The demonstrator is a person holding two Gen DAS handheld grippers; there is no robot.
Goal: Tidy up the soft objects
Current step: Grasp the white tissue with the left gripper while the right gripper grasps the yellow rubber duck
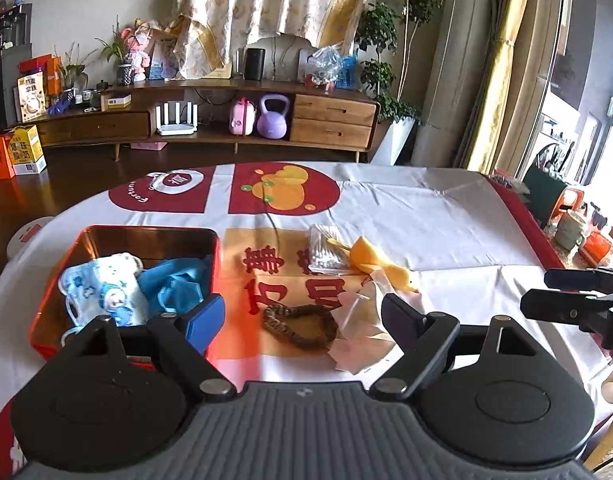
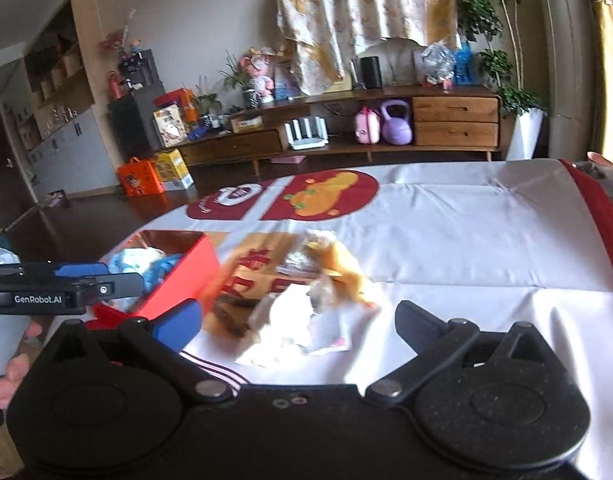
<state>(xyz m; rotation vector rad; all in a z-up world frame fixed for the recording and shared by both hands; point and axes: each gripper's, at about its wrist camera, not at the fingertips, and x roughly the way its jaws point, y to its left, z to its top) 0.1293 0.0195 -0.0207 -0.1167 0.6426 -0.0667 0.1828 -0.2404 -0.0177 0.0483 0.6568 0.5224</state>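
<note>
With both tools spread and empty, the left tool (image 1: 302, 312) should straddle the brown braided band (image 1: 300, 326), pinch low, then lift it into the red tin (image 1: 50, 300).

A red tin (image 1: 46, 304) with a coppery inside holds a white mask (image 1: 102, 288) printed with blue bears and a blue cloth (image 1: 174, 284). Nearby lie a yellow duck toy (image 1: 380, 262) and a brown braided band (image 1: 300, 326) on a white, red and orange tablecloth (image 1: 446, 232).

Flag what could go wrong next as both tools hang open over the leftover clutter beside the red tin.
1. The brown braided loop touches the crumpled clear wrapper; one grab might drag both.
2. The yellow duck toy overlaps the clear swab packet, so lifting it may shift the packet.
3. The right tool view is blurred; aim could suffer.
</note>
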